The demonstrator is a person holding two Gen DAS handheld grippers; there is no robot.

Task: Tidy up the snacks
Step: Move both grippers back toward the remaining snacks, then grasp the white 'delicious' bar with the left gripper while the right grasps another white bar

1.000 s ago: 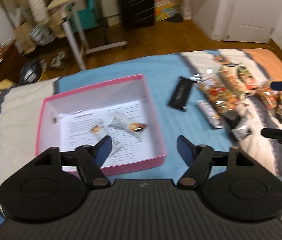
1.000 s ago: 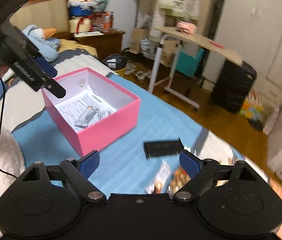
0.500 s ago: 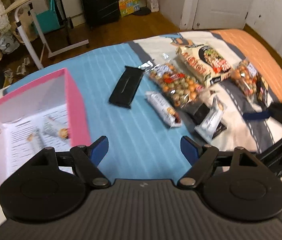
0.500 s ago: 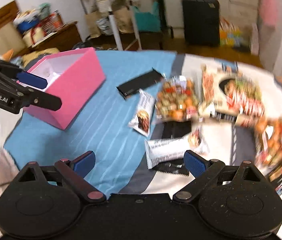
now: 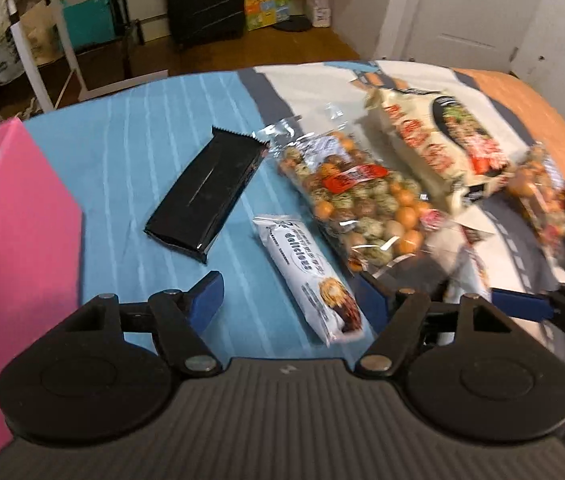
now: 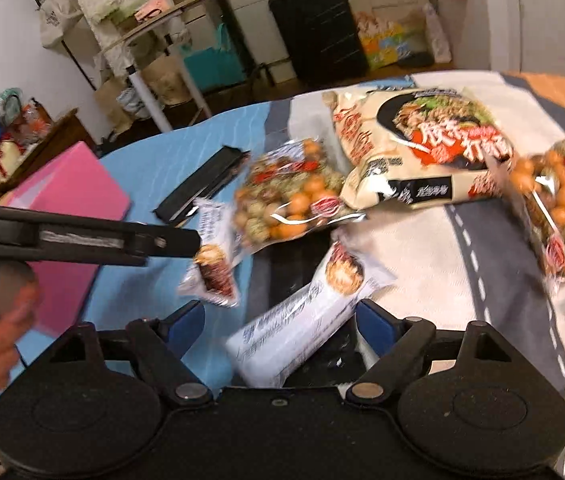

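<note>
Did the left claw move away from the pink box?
Yes. The left claw has swung off the pink cardboard box and dropped over the white wrapped snack bar; its jaws are closing.

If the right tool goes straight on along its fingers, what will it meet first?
Most likely the white snack bar: it lies between the closing jaws of the right tool, not yet pressed. The bedspread lies under it; depth is unclear.

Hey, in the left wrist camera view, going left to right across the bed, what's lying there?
Pink box → black flat packet → white snack bar → clear bag of coloured round snacks → big cream noodle bag → another round-snack bag at the right edge.
</note>
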